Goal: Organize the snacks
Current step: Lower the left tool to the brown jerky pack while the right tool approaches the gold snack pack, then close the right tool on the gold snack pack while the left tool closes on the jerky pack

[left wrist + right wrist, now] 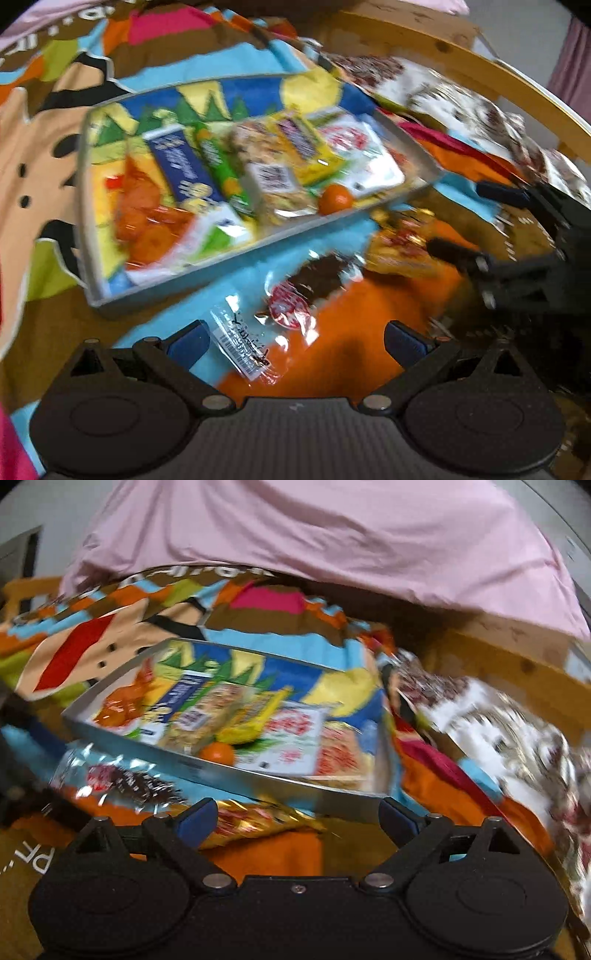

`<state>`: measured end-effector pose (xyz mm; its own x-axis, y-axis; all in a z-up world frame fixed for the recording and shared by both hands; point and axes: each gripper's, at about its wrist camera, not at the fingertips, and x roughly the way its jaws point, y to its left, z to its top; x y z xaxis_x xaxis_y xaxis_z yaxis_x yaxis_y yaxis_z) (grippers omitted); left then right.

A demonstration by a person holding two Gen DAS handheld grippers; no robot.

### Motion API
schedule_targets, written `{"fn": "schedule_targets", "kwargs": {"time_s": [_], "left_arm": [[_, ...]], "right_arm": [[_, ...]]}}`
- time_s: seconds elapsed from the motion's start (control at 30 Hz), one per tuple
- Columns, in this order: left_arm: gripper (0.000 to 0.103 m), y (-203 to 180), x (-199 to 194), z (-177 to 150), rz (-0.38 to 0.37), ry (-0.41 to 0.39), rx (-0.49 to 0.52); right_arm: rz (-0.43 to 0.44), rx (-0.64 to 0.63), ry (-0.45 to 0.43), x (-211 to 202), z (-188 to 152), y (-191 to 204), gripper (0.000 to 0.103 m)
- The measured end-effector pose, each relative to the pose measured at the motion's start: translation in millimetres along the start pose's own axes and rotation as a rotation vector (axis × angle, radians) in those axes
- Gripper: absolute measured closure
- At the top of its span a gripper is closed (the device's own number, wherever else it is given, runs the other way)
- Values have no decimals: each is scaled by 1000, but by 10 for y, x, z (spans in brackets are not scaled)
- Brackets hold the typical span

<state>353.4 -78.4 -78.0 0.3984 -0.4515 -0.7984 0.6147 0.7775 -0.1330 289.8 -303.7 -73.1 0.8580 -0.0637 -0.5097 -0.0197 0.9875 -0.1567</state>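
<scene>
A grey-rimmed tray (221, 258) (221, 771) lies on the colourful cloth and holds several snack packets and a small orange ball (334, 199) (218, 755). In front of it lies a clear-wrapped chocolate snack with a red logo (291, 306) (122, 779). My left gripper (295, 341) stands open just over this packet, its pads apart from it. A gold-wrapped snack (399, 240) (258, 819) lies to the right. My right gripper (295, 819) (476, 221) is open around it, the pads not pressing on it.
A big white and maroon patterned bag (461, 99) (498, 720) lies right of the tray. Behind it runs a curved wooden edge (480, 62) (517, 664). A pink cloth (332, 535) hangs at the back. The colourful cloth (44, 147) covers the surface.
</scene>
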Motion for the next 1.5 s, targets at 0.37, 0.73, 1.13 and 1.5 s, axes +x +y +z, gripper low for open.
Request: {"fn": "schedule_targets", "kwargs": {"time_s": [0.37,0.73,1.13,1.5], "left_arm": [[0,-294,-150,0,101,50,169],[1,-343,267,87,126,70,263],[25,-228,348,161,101,71,98],[37,-42,51,-72,222,75,-278]], "right_arm": [[168,217,71,-53,5,-202,4],[171,168,75,199,56,21,2],[147,226,149,495,108,103,1],[135,331,171,487,74,-29,1]]}}
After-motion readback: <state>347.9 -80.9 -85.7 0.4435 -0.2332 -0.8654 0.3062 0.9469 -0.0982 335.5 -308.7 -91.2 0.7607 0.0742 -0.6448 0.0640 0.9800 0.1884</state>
